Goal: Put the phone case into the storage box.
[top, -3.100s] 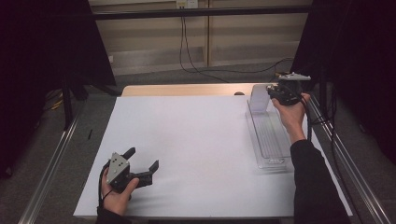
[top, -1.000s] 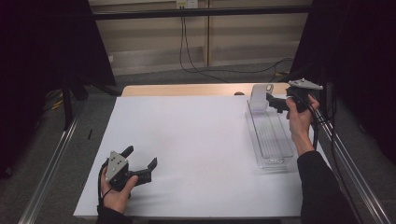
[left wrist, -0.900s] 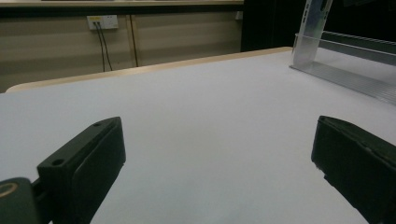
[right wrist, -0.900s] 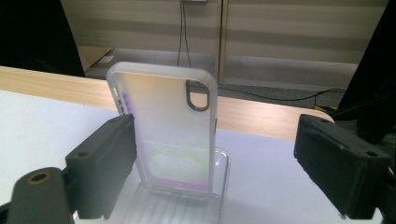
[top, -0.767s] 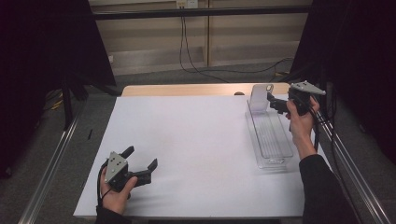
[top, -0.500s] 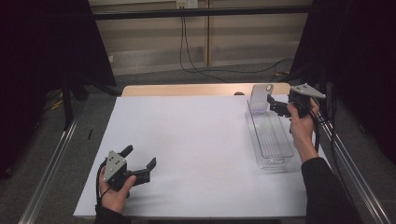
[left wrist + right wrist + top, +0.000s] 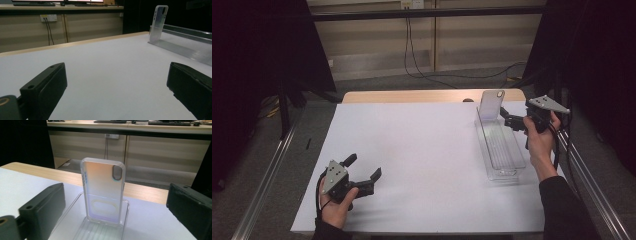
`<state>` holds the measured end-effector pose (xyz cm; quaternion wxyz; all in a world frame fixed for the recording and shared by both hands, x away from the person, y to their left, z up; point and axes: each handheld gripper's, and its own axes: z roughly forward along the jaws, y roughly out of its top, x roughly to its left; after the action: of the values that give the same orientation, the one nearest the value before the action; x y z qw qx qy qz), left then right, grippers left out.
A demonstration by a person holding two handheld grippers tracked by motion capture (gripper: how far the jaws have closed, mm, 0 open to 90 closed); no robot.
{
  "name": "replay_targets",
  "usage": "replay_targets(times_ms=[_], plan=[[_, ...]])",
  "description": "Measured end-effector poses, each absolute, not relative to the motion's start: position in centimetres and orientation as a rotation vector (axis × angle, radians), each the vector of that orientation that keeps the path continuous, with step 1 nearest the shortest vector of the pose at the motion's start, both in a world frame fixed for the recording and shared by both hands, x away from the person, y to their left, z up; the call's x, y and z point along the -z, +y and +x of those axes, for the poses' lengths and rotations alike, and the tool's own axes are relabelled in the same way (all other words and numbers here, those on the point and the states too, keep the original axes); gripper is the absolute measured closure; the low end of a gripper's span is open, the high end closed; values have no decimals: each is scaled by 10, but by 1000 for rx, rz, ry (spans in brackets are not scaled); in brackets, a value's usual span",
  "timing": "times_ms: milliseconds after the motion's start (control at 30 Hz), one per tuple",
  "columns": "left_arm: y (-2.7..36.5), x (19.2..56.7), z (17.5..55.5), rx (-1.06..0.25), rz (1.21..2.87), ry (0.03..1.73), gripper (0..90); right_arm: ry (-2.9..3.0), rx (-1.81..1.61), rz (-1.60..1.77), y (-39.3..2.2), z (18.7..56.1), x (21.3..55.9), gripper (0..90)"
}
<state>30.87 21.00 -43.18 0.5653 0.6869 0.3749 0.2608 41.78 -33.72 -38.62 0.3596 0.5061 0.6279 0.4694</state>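
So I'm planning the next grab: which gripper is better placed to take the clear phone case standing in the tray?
The right gripper: open, beside the phone case at the tray's far end. The left gripper sits far across the table.

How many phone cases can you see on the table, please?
1. The clear phone case stands upright at the far end of the clear tray, on the table's right side, just ahead of the open right gripper.

A white table (image 7: 427, 145) with a bare wooden far edge (image 7: 412, 96); black cables (image 7: 422, 60) hang from a wall socket (image 7: 411, 4) beyond.
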Motion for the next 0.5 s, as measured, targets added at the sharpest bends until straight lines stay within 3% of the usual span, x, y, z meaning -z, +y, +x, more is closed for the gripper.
replay_targets(times_ms=[500], plan=[[212, 429, 303, -622, 1614, 887, 30, 1607, -1209, 1252, -338, 387, 386, 9]])
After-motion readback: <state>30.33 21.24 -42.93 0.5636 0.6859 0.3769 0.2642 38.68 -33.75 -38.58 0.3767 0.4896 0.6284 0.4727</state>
